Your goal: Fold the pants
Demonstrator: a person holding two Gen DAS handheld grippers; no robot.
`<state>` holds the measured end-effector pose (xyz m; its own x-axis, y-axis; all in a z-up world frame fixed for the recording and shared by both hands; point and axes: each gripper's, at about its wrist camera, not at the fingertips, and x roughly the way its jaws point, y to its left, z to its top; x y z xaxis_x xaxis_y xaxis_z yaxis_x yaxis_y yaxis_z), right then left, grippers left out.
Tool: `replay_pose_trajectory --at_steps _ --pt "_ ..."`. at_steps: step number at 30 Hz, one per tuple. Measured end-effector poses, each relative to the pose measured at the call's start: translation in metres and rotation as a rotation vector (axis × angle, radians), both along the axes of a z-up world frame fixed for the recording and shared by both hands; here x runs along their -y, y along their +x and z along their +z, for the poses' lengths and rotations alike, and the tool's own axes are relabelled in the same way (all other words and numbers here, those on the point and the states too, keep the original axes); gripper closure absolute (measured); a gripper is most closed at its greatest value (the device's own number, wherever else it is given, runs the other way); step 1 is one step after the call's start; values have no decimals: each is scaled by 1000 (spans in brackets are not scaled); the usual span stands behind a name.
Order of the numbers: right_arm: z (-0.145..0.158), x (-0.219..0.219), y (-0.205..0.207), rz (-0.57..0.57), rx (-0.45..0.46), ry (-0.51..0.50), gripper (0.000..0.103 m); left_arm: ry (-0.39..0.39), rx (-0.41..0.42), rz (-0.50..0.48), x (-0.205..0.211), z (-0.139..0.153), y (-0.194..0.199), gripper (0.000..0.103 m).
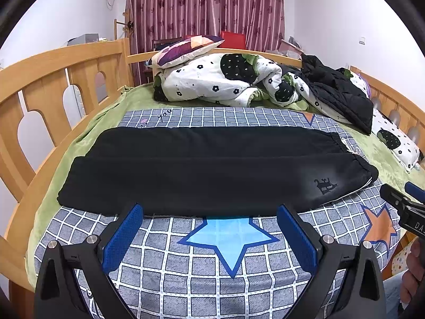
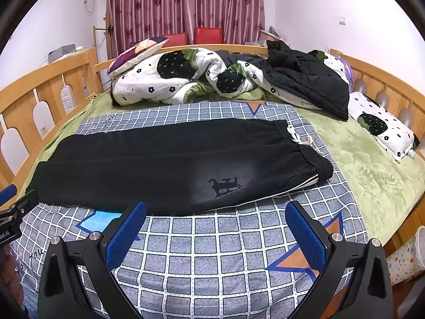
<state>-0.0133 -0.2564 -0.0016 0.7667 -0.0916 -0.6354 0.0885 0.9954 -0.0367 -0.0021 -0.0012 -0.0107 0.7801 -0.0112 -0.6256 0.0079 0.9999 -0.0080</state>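
At the near edge of the bed, the left gripper [image 1: 209, 212] hangs with its blue pads spread wide, holding nothing, tips just short of the pants' [image 1: 207, 170] near hem. The right gripper [image 2: 215, 210] beside it is likewise spread and empty. The black pants lie flat, folded lengthwise, leg on leg, across the checked sheet [image 2: 212, 244], waistband and white drawstring [image 2: 302, 139] to the right. Beyond them, a flowered quilt [image 2: 170, 79] and a black jacket [image 2: 308, 82] are heaped by the wooden rail [image 1: 53, 79].

Black pants [image 1: 212, 170] flat on checked sheet [image 1: 212, 279], left gripper [image 1: 209, 214] jaws spread
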Motion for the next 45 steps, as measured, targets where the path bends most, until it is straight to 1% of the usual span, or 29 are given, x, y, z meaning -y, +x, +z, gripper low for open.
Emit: replay_pose_trajectory --at_steps 15,33,37,40,42,45 --pt "1 1 0 4 5 -11 0 -7 -2 -4 1 0 -1 1" --pt "1 1 -2 10 8 -12 0 -15 3 3 0 6 -2 1" --pt "4 -1 -7 37 24 -24 0 -25 12 -7 1 11 -2 1" --pt "3 -2 -13 54 36 -59 0 -7 32 -2 1 17 -4 1" --pt "1 0 -18 70 43 -83 0 -11 38 -11 -1 21 -6 1" --pt "1 4 -26 61 38 -109 0 -8 49 -25 -6 27 -13 1"
